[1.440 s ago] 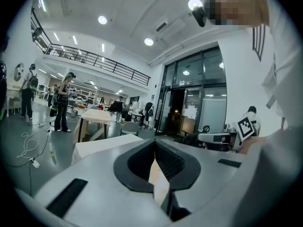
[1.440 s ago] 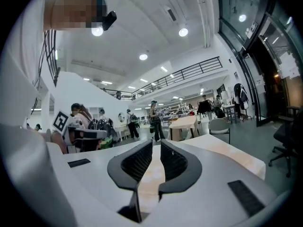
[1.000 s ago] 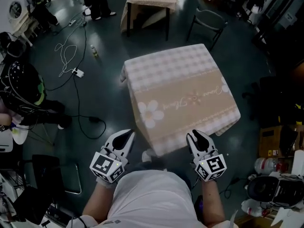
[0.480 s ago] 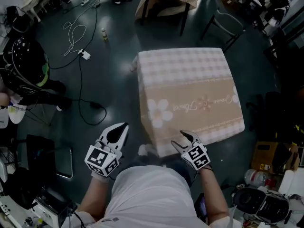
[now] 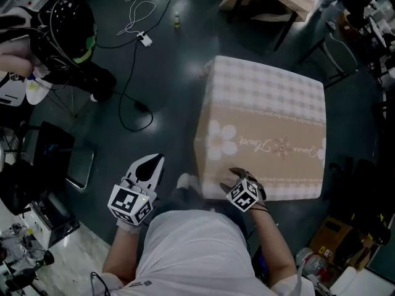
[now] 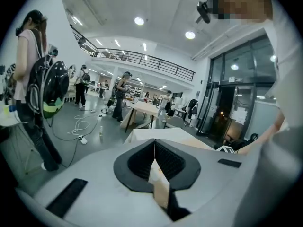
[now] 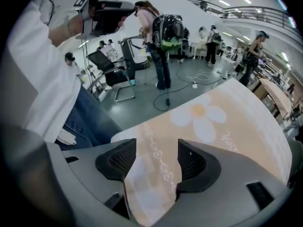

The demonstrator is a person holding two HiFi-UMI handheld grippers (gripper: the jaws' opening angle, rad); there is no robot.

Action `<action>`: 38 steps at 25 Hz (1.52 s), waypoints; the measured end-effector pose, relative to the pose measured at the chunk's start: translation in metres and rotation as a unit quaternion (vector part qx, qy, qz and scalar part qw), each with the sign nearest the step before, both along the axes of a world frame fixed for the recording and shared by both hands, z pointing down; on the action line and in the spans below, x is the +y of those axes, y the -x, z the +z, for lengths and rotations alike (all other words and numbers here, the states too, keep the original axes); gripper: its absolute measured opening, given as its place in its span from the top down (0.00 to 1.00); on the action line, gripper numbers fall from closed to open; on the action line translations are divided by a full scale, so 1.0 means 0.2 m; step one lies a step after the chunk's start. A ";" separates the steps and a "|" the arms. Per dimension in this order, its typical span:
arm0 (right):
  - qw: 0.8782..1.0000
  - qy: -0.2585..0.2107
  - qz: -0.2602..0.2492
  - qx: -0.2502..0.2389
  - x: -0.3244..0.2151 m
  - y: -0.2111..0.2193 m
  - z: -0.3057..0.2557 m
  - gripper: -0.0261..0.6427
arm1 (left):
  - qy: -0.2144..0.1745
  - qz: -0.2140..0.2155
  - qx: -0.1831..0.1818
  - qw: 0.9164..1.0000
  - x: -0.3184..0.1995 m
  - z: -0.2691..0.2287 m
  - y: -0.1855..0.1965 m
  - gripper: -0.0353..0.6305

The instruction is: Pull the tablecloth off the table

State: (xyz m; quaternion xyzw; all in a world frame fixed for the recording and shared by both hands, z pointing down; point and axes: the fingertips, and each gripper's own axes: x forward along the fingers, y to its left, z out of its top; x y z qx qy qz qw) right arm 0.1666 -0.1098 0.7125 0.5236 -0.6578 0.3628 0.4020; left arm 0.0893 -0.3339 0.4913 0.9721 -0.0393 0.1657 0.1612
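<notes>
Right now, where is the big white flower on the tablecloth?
In the head view, the white flower sits on the tablecloth's beige band near its left edge, left of the cursive lettering.

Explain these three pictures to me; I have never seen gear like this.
There is no robot here: a person holds a two-jaw gripper in each hand. The top-down picture comes from a camera on the person's head. The other two come from cameras riding on the grippers, each looking along its jaws. Below is a checked tablecloth with a beige band and a daisy print, draped over a table that it hides; nothing else shows on it. The left gripper is shut and empty, out over the floor. The right gripper is at the cloth's near edge; its jaws have just been opening, with cloth between them, not pinched.
</notes>
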 end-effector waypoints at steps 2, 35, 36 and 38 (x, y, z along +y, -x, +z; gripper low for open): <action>0.999 0.017 -0.037 -0.001 0.02 -0.01 0.07 0.60 | 0.001 -0.029 -0.013 0.999 0.03 0.02 0.01 0.93; 0.985 0.000 -0.175 0.009 0.08 -0.04 0.21 0.92 | -0.004 -0.159 -0.061 0.985 0.39 -0.03 0.06 0.93; 0.986 -0.007 -0.167 0.006 0.07 -0.05 0.18 0.92 | -0.004 -0.158 -0.062 0.986 0.38 -0.03 0.07 0.93; 0.988 -0.021 -0.152 0.003 0.07 -0.06 0.13 0.92 | -0.004 -0.154 -0.062 0.986 0.37 -0.03 0.07 0.93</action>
